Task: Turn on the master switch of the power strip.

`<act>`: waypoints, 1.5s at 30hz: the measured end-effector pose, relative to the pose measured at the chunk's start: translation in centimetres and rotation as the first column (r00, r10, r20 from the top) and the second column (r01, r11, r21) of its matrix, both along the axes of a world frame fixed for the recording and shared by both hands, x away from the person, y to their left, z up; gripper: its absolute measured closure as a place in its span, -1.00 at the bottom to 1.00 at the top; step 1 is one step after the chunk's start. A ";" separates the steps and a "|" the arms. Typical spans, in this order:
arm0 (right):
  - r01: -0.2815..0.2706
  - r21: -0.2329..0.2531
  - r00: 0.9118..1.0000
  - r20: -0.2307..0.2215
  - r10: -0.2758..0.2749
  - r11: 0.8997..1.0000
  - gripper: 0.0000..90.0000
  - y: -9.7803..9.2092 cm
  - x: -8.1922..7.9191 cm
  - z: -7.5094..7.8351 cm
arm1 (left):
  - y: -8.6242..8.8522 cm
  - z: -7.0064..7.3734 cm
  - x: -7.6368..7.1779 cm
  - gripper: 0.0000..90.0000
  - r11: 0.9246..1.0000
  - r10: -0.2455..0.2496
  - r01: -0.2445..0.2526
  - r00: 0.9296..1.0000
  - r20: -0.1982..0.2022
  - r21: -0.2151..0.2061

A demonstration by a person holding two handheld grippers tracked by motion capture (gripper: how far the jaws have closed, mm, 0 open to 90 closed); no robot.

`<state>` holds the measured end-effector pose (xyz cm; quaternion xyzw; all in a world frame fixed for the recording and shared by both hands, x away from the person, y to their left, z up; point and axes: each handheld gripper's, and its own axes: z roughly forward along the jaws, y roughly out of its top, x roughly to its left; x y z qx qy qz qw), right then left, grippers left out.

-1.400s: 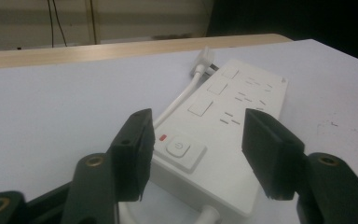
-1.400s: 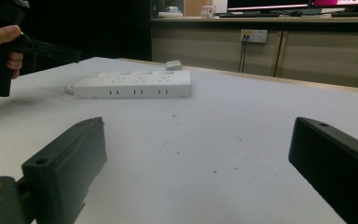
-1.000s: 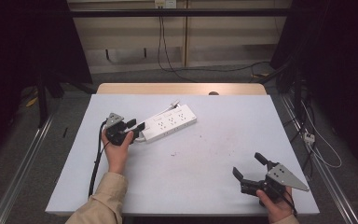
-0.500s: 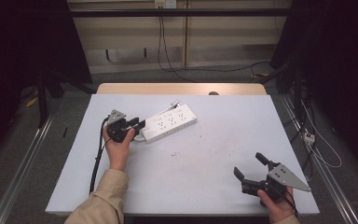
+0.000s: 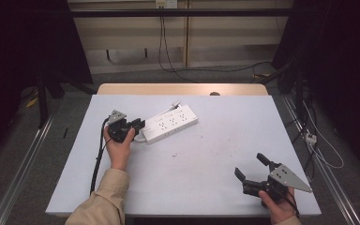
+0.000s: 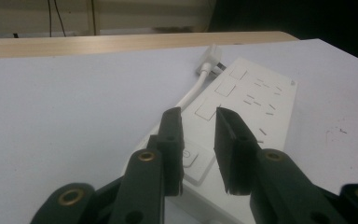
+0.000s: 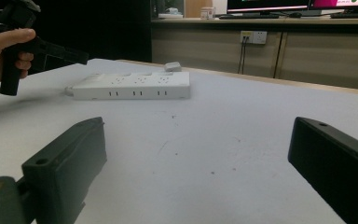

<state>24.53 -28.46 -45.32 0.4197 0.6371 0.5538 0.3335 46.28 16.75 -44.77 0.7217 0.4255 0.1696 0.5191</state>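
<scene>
**White power strip lying at the far left of a pale bench, two grippers held over it**

Black jaws are seen spread wide on the right gripper (image 5: 252,168), which is held in the person's right hand (image 5: 277,207) at the near right corner of the bench (image 5: 215,154), well apart from everything else. Nothing is held between them. A grey three-cornered plate is carried on top of that gripper.

Farther in, on the left side, the left gripper (image 5: 139,124) is held by the left hand (image 5: 118,145), a tan sleeve (image 5: 101,201) being visible behind it. Its jaws are set with a narrow gap between them and are closed on nothing; in the left gripper view they are poised just over the near end of the power strip (image 6: 242,107), above its switch (image 6: 189,157).

The power strip (image 5: 170,124) is laid flat and at a slant on the bench, past the left gripper. A white cord (image 6: 191,94) is seen running along its far side to a plug (image 6: 211,60) near its far end.
</scene>
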 end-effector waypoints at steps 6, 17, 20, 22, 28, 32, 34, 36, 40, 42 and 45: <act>0.001 0.003 1.000 0.000 -0.001 1.000 -0.92 0.0 0.0 0.0 | 0.1 -0.1 0.1 0.70 1.000 0.000 0.000 1.000 -0.001 0.005; -0.001 0.002 1.000 0.001 0.001 1.000 -0.91 0.0 0.0 0.0 | 0.0 -0.2 0.2 0.81 1.000 -0.007 0.008 1.000 -0.007 0.027; -0.001 0.002 1.000 0.002 0.001 1.000 -0.91 0.0 0.0 0.0 | -0.4 0.1 0.3 0.81 0.998 -0.021 0.021 1.000 -0.003 0.059; -0.001 0.003 1.000 0.002 0.001 1.000 -0.91 0.0 0.0 0.0 | -0.7 0.4 0.4 0.82 0.998 -0.025 0.025 1.000 0.002 0.058; -0.001 0.005 1.000 0.003 0.001 1.000 -0.91 -0.1 -0.1 0.0 | -1.0 0.6 0.6 0.87 0.998 -0.030 0.030 1.000 -0.003 0.054; -0.001 0.007 1.000 0.002 0.001 1.000 -0.91 -0.1 -0.1 0.0 | -0.9 0.5 0.7 0.89 0.998 -0.028 0.029 1.000 -0.010 0.062; -0.002 0.009 1.000 0.001 0.002 1.000 -0.91 -0.1 -0.1 0.0 | -1.0 0.5 0.7 0.90 0.998 -0.025 0.025 1.000 -0.009 0.055; -0.002 0.006 1.000 0.003 0.002 1.000 -0.91 -0.1 -0.1 0.0 | -1.0 0.4 0.7 0.91 0.999 -0.019 0.019 1.000 -0.014 0.046; -0.002 0.006 1.000 0.003 0.002 1.000 -0.91 -0.1 -0.1 0.0 | -0.9 0.4 0.8 0.93 0.999 -0.020 0.020 1.000 -0.019 0.049; -0.001 0.009 1.000 0.002 0.001 1.000 -0.91 -0.1 -0.1 0.0 | -0.9 0.4 0.8 0.93 0.999 -0.021 0.022 1.000 -0.017 0.050; -0.002 0.007 1.000 0.002 0.002 1.000 -0.91 -0.1 -0.1 0.0 | -0.9 0.4 0.8 0.93 0.999 -0.017 0.017 1.000 -0.016 0.042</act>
